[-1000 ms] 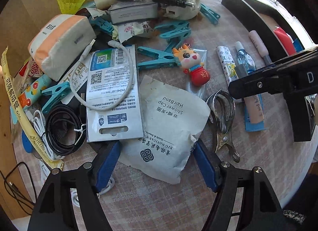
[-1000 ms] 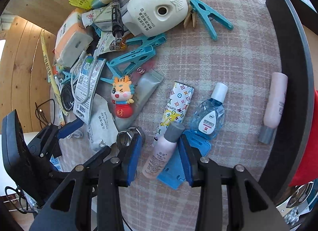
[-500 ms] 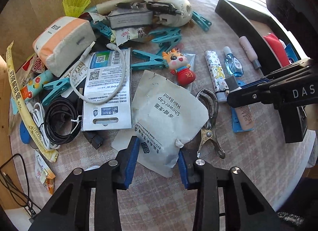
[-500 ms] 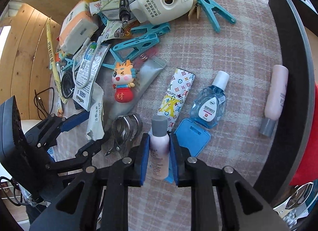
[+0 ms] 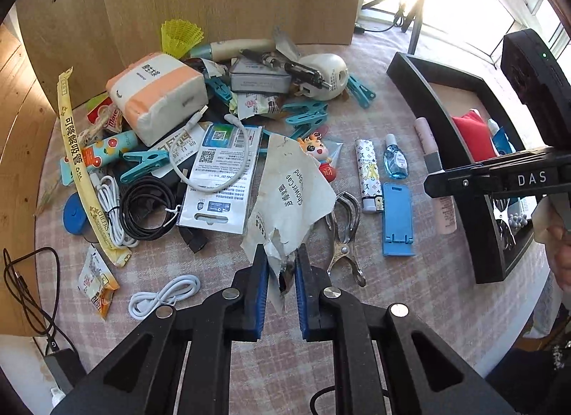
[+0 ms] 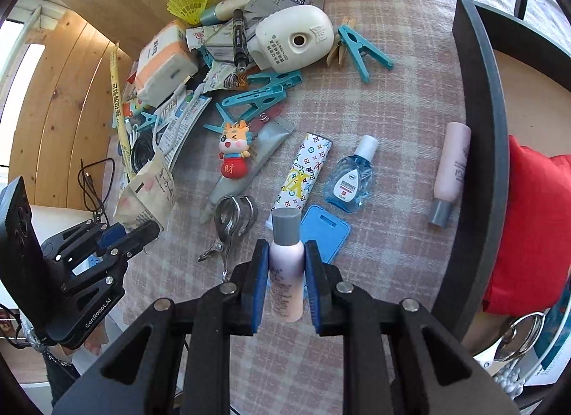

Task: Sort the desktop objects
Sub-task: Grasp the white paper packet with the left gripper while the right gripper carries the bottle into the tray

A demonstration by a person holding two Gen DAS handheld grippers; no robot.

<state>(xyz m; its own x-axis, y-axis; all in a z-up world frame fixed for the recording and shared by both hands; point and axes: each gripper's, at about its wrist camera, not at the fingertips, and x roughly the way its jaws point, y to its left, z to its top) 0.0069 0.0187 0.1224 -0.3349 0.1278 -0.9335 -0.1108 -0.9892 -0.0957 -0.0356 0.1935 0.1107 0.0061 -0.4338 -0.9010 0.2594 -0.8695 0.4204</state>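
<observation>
My left gripper (image 5: 280, 272) is shut on a corner of the white shower cap packet (image 5: 291, 193) and holds it lifted off the checked tablecloth; the packet also shows crumpled in the right wrist view (image 6: 150, 186). My right gripper (image 6: 286, 268) is shut on a pink bottle with a grey cap (image 6: 285, 265), raised above the table. The same bottle hangs under the right gripper in the left wrist view (image 5: 444, 213). A black tray (image 6: 481, 136) stands to the right and holds a red pouch (image 6: 528, 229).
On the cloth lie a metal clamp (image 5: 344, 226), a blue phone stand (image 5: 397, 224), a patterned lighter (image 5: 369, 176), a blue small bottle (image 6: 351, 179), a second pink bottle (image 6: 451, 172) against the tray and a dragon toy (image 6: 233, 151). A heap of clips, cables and packets fills the far left.
My left gripper closed on the shower cap packet and lifted it. My right gripper closed on the pink bottle and raised it off the blue stand.
</observation>
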